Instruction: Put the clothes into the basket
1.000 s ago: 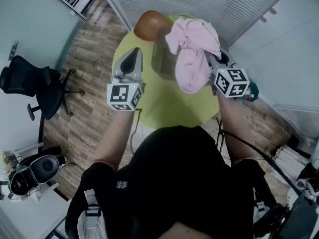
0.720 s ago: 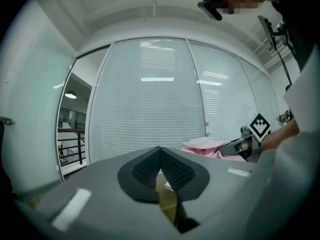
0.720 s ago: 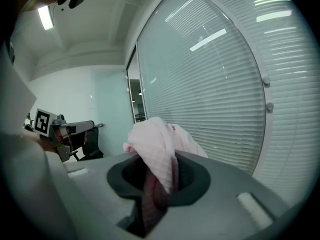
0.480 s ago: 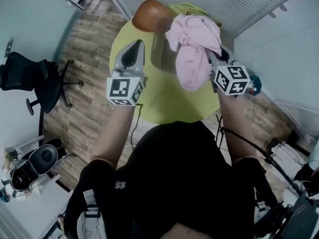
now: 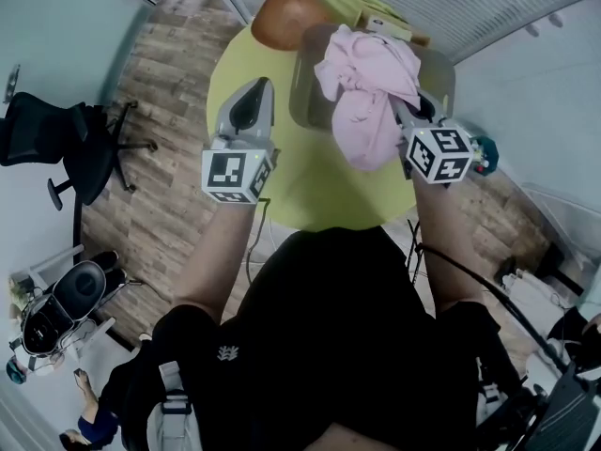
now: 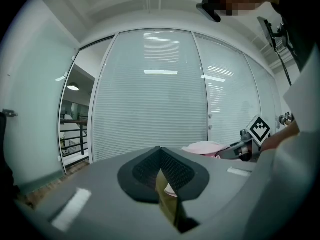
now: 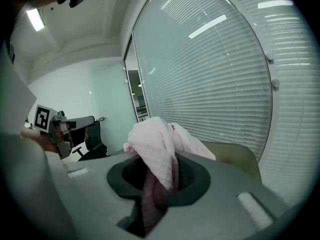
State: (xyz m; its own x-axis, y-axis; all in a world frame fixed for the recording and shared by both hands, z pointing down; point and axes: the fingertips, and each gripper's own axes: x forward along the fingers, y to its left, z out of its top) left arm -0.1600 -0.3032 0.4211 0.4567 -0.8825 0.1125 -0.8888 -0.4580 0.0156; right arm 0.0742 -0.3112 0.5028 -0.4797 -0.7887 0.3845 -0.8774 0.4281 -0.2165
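Observation:
My right gripper (image 5: 396,109) is shut on a bunched pink garment (image 5: 366,73), which hangs over the grey basket (image 5: 302,75) on the round yellow-green table (image 5: 310,186). In the right gripper view the pink garment (image 7: 160,139) is clamped between the jaws of the right gripper (image 7: 157,171), with the basket's rim (image 7: 235,156) beyond it. My left gripper (image 5: 255,97) hovers over the table to the left of the basket, shut and holding nothing. The left gripper view shows the left gripper (image 6: 161,154) with its jaws together, and the pink garment (image 6: 202,147) off to the right.
A brown rounded object (image 5: 282,12) sits at the table's far edge beside the basket. A black office chair (image 5: 70,144) stands on the wooden floor at left. A small teal object (image 5: 485,153) lies right of the table. Slatted blinds close off the far side.
Both grippers have sunk a little toward the table. The pink garment stays in the right gripper and now hangs closer to the basket, more of which shows.

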